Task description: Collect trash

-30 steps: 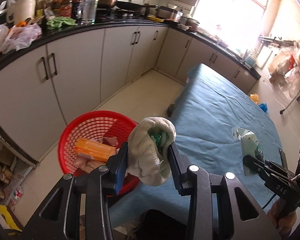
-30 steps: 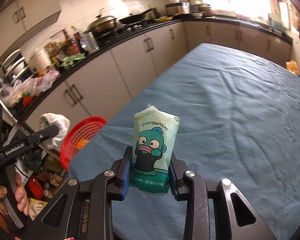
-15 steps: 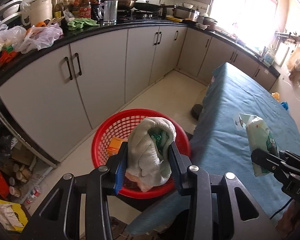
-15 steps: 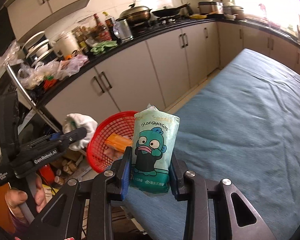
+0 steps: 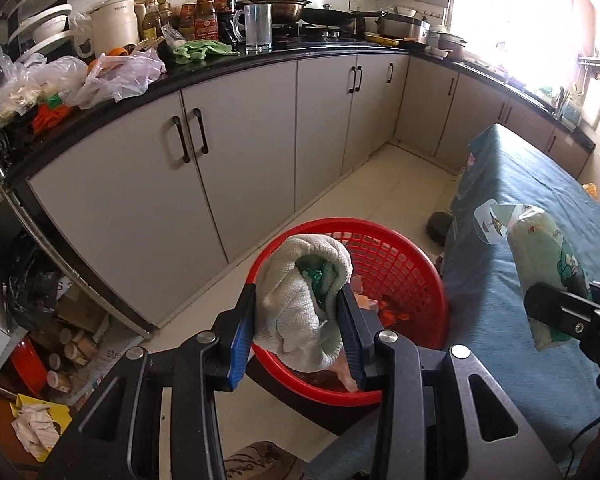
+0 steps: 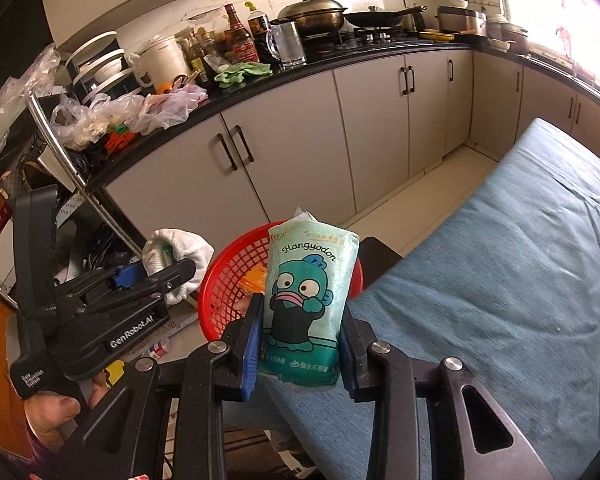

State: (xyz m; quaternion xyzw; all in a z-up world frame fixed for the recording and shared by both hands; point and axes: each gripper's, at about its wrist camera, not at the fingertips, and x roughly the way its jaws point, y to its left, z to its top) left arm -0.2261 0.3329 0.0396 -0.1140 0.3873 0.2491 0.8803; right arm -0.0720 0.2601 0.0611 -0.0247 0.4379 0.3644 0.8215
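My left gripper (image 5: 299, 320) is shut on a crumpled white cloth (image 5: 296, 300) with something green inside, held above the near rim of a red mesh basket (image 5: 400, 264) that stands low beside the table. An orange packet and other scraps lie in the basket. My right gripper (image 6: 300, 344) is shut on a teal tissue pack (image 6: 306, 300) with a cartoon fish on it, held upright over the table's corner just right of the basket (image 6: 228, 276). In the right wrist view the left gripper (image 6: 172, 276) with its cloth (image 6: 178, 250) hangs left of the basket. The pack (image 5: 548, 264) shows at the right of the left wrist view.
A table under a blue cloth (image 6: 520, 280) fills the right. Grey cabinets (image 5: 228, 168) under a cluttered black counter (image 5: 180, 68) run along the far side. Boxes, jars and bags crowd the floor by a metal rack (image 5: 40, 240) at left. A hand (image 6: 56, 412) grips the left handle.
Both grippers have swung left toward the basket. The cloth now hangs over the basket's near rim, and the tissue pack has come from over the table to its corner beside the basket.
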